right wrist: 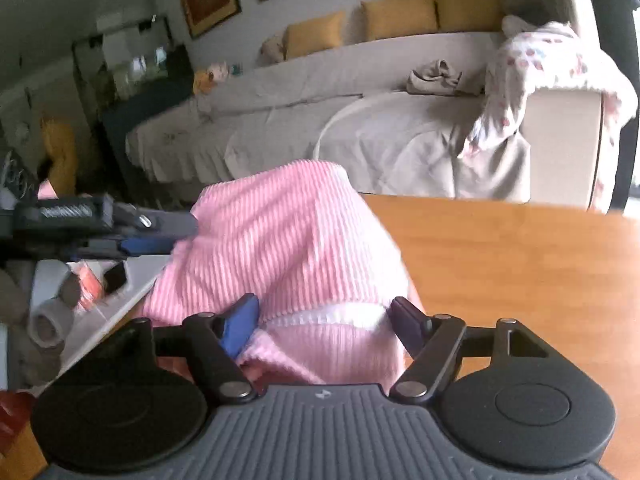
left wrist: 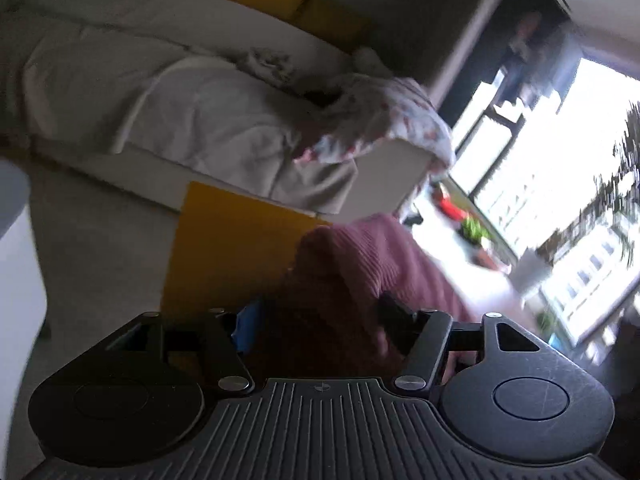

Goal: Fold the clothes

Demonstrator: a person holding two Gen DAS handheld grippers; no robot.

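A pink ribbed garment (right wrist: 288, 232) with a white hem band hangs bunched above the wooden table (right wrist: 520, 272). My right gripper (right wrist: 324, 320) grips its near edge, and cloth drapes over the fingertips and hides them. My left gripper (right wrist: 176, 236) comes in from the left and pinches the garment's left side. In the blurred, tilted left wrist view the same garment (left wrist: 380, 256) looks dark rose. It fills the space between the fingers of the left gripper (left wrist: 320, 320), above the table (left wrist: 224, 248).
A grey-covered sofa (right wrist: 360, 136) with yellow cushions stands behind the table. A floral garment (right wrist: 520, 80) hangs over its arm and a crumpled beige cloth (right wrist: 436, 76) lies on the seat. Tape rolls (right wrist: 48, 320) and small items sit left of the table. A bright window (left wrist: 560, 160) is beyond.
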